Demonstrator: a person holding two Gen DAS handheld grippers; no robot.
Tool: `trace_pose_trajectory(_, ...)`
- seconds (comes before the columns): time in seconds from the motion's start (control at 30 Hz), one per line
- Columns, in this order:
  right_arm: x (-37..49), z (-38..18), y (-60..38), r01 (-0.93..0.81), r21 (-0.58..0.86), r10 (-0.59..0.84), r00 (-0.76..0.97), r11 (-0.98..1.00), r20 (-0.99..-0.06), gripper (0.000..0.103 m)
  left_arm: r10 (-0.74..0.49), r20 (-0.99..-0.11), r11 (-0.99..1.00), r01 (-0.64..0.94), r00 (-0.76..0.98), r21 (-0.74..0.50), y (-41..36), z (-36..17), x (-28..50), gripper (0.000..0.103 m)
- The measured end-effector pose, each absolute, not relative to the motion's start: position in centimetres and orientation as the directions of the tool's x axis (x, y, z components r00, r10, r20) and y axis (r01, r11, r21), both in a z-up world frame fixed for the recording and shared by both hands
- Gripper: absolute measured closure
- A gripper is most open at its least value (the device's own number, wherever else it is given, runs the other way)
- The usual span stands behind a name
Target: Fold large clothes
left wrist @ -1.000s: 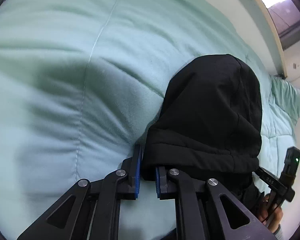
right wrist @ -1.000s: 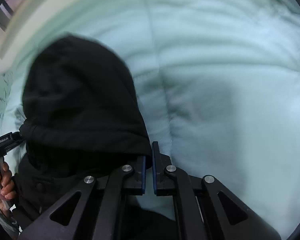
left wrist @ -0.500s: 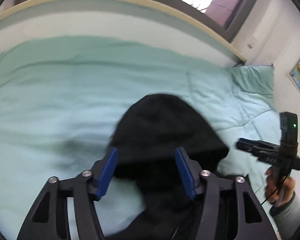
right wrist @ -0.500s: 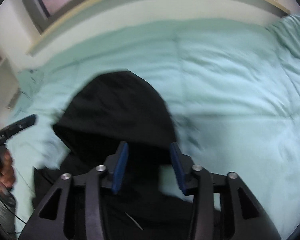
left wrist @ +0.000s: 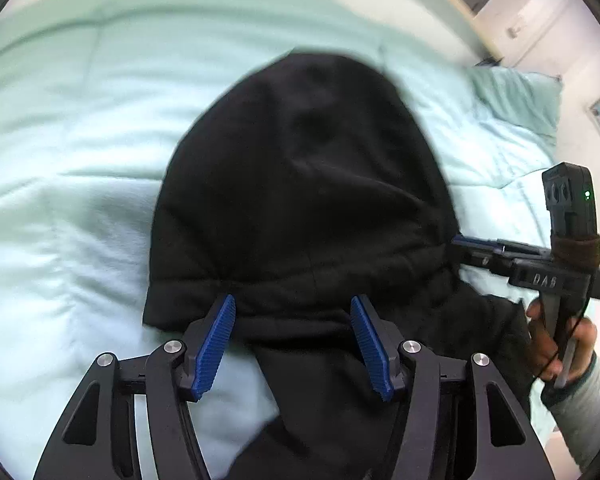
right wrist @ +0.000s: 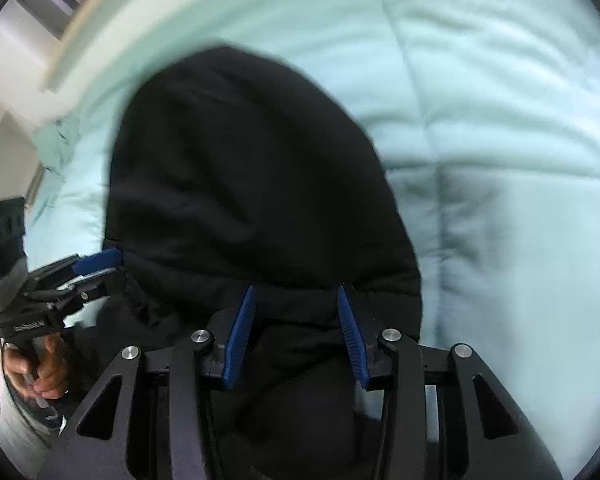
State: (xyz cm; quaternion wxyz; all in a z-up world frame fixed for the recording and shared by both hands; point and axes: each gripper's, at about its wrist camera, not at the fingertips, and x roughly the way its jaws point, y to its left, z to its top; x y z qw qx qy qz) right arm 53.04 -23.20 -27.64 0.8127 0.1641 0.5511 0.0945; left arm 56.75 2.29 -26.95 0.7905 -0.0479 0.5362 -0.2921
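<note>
A black hooded garment lies on the bed, its hood (left wrist: 300,168) spread flat and pointing away from me. In the left wrist view my left gripper (left wrist: 293,300) hovers open over the hood's lower hem near its left corner, the blue pads clear of the cloth. In the right wrist view the same hood (right wrist: 240,168) fills the middle, and my right gripper (right wrist: 295,290) hangs open above the hem near its right corner. Each gripper shows in the other's view: the right gripper (left wrist: 460,242) at the hood's right edge, the left gripper (right wrist: 112,258) at its left edge. The garment's body is hidden below the frames.
A mint-green quilt (left wrist: 80,120) covers the bed on all sides of the hood. A matching pillow (left wrist: 516,96) lies at the far right. A pale bed rail and wall (right wrist: 72,60) run behind. A hand (left wrist: 556,344) holds the right gripper's handle.
Both grippers were shut on the hood's hem corners a second ago. They have let go and opened, then pulled back and up, so more of the hood shows.
</note>
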Motion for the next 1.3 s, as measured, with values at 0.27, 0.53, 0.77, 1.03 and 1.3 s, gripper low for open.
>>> trace_pose_trajectory(0.27,52.1,-28.2,-24.7,0.071,0.26,0.216,0.37,0.963,-0.903,0.056,-0.582,-0.781,0.811,0.218,0.226,-0.542,5.9,-30.3,58.9,0.041)
trace_pose_trajectory(0.53,52.2,-30.6,-26.8,0.08,0.357,0.315,0.318,0.931,-0.894,0.054,-0.526,-0.817,0.835,0.327,0.235,-0.443,4.6,-28.2,57.8,0.041)
trace_pose_trajectory(0.77,53.2,-26.3,-27.9,-0.027,0.353,0.336,0.381,0.935,-0.861,0.05,-0.567,-0.774,0.803,0.402,0.283,-0.441,6.3,-21.7,59.8,0.028)
trace_pose_trajectory(1.03,56.8,-24.1,-26.7,-0.161,0.297,0.336,0.369,0.941,-0.867,0.02,-0.613,-0.757,0.765,0.41,0.226,-0.496,7.0,-21.7,64.6,0.025)
trace_pose_trajectory(1.3,62.4,-26.8,-25.0,-0.177,0.366,0.404,0.301,0.914,-0.864,0.018,-0.656,-0.754,0.707,0.374,0.028,-0.601,1.5,-27.4,70.6,0.025)
